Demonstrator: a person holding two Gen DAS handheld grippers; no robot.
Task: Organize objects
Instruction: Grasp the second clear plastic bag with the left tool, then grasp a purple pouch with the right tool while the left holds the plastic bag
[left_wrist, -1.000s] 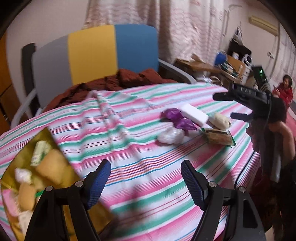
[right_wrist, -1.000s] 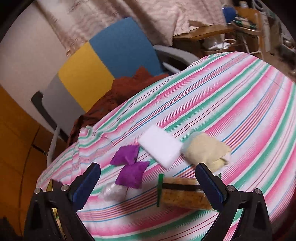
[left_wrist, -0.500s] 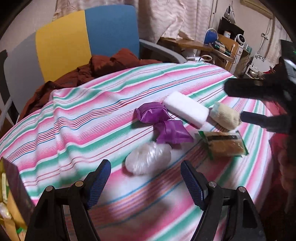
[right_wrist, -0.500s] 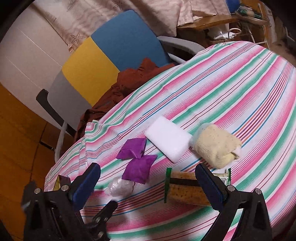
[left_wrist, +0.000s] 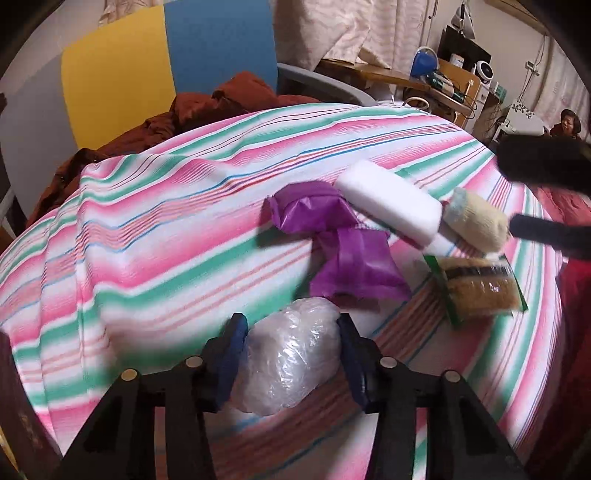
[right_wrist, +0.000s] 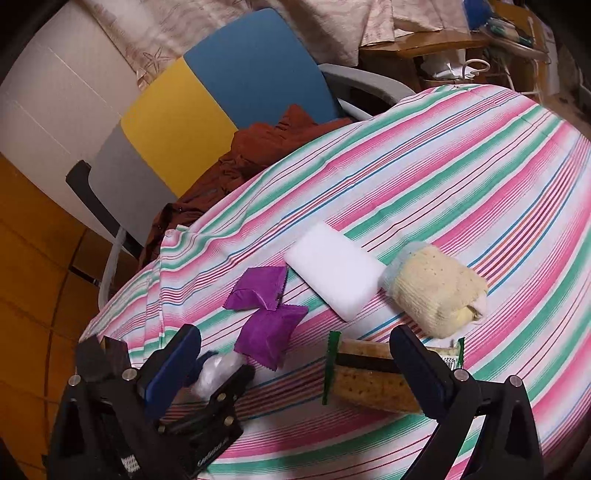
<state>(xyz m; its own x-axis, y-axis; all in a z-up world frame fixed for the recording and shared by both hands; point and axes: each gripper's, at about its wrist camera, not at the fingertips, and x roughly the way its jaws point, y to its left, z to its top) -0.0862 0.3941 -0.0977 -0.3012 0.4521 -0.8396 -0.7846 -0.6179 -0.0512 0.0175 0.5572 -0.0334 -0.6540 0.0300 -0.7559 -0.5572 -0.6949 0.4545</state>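
Right now your left claw (left_wrist: 290, 354) is straddling the clear plastic-wrapped bundle (left_wrist: 291, 354), with a blue pad on either side of it; the pads are sitting at the wrap's flanks, and I cannot tell whether they are already pressing in or merely touching. The bundle is lying on the striped tabletop (left_wrist: 166, 251) directly between the fingers, and just ahead of the claw's tips the two purple sachets (left_wrist: 332, 240) are resting, with the white block (left_wrist: 388, 206) and the cream knitted roll (left_wrist: 476, 221) further ahead and to the right.

Your right claw (right_wrist: 295, 362) is hanging wide and holding nothing; the packaged sponge (right_wrist: 369, 376) is lying between its fingers, nearer the right one, and the knitted roll is sitting just beyond that finger's tip.

Judging by the crinkled film, the bundle is looking light, soft and slippery: the wrap is likely to slide or crumple, so you are better off closing across the fat middle than on a loose end of film, and squeezing gently enough not to crush what is inside. It is probably going to deform, so be watching for it squirting forward toward the sachets as the pads are coming together.
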